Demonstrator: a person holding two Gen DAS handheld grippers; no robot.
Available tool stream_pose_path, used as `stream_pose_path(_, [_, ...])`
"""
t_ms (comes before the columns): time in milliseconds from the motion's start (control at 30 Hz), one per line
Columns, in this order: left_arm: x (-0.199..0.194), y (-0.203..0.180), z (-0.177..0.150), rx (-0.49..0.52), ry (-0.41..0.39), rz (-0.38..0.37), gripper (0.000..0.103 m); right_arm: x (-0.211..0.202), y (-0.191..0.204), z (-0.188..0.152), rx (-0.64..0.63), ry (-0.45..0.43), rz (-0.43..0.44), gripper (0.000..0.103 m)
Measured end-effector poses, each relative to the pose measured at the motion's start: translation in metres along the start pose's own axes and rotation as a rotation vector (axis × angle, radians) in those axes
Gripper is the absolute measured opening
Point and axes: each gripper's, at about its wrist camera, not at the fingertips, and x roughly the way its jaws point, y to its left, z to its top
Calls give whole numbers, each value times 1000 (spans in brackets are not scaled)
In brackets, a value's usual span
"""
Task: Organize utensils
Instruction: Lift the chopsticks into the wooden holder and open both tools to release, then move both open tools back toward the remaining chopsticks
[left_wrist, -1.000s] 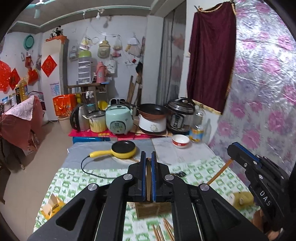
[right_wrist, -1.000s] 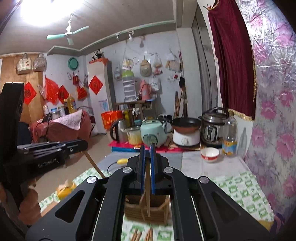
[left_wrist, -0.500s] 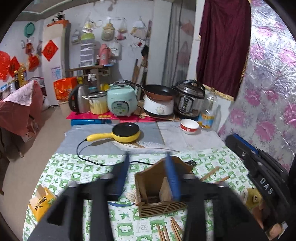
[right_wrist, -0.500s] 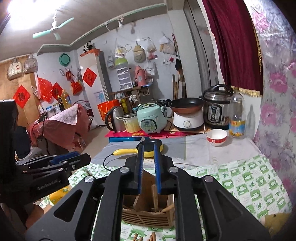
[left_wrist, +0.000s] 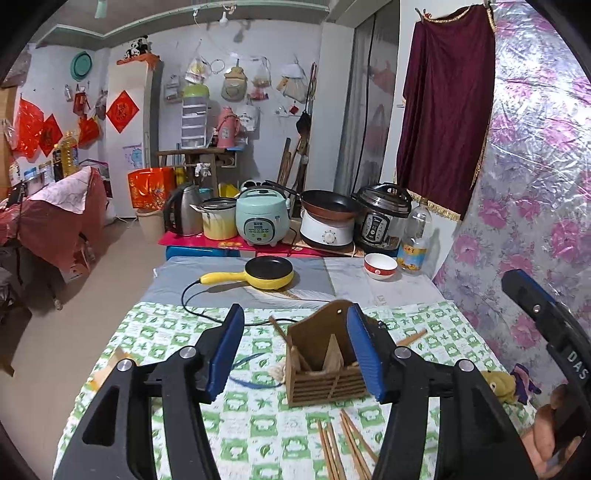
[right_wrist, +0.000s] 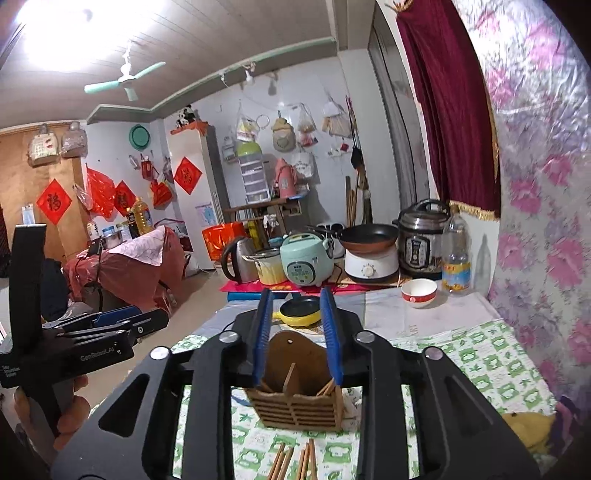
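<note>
A brown wooden slatted utensil holder (left_wrist: 325, 363) stands upright on the green-checked tablecloth; it also shows in the right wrist view (right_wrist: 295, 387). Chopsticks stick out of its compartments, one leaning out to the left (left_wrist: 279, 328). Several loose wooden chopsticks (left_wrist: 345, 446) lie on the cloth in front of it, also in the right wrist view (right_wrist: 295, 461). My left gripper (left_wrist: 295, 350) is open and empty, hovering above and before the holder. My right gripper (right_wrist: 295, 334) is open and empty, just over the holder. Another chopstick (left_wrist: 412, 336) lies right of the holder.
A yellow electric pan (left_wrist: 267, 273) with its black cord (left_wrist: 192, 302) sits behind the holder. A red-and-white bowl (left_wrist: 380, 266) and a plastic bottle (left_wrist: 415, 240) stand at the back right. Rice cookers, a kettle and pots line the far edge. A yellow cloth (left_wrist: 500, 384) lies right.
Both grippers were shut on a chopstick each a second ago; both have opened and the chopsticks now stand in the holder. Both grippers have lifted slightly.
</note>
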Motion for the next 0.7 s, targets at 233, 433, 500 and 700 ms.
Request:
stream_pose_path(233, [-52,0,-25,3,-39,37,71,-60,17,-12,-23,-36,-7,46])
stream_pose_path(433, [-84,4,-53,-8,-42,55,76,-95,23,-29,-20,-34,-15,50])
stream_pose_path(500, [-93,5,-65,-17,-39,61,78,-110,24,-37,-17,-30,-18,54])
stream_pose_path(700, [-120,3,-114,-23,-12,89,83,-154,23,-73,-16,-16,-46,61])
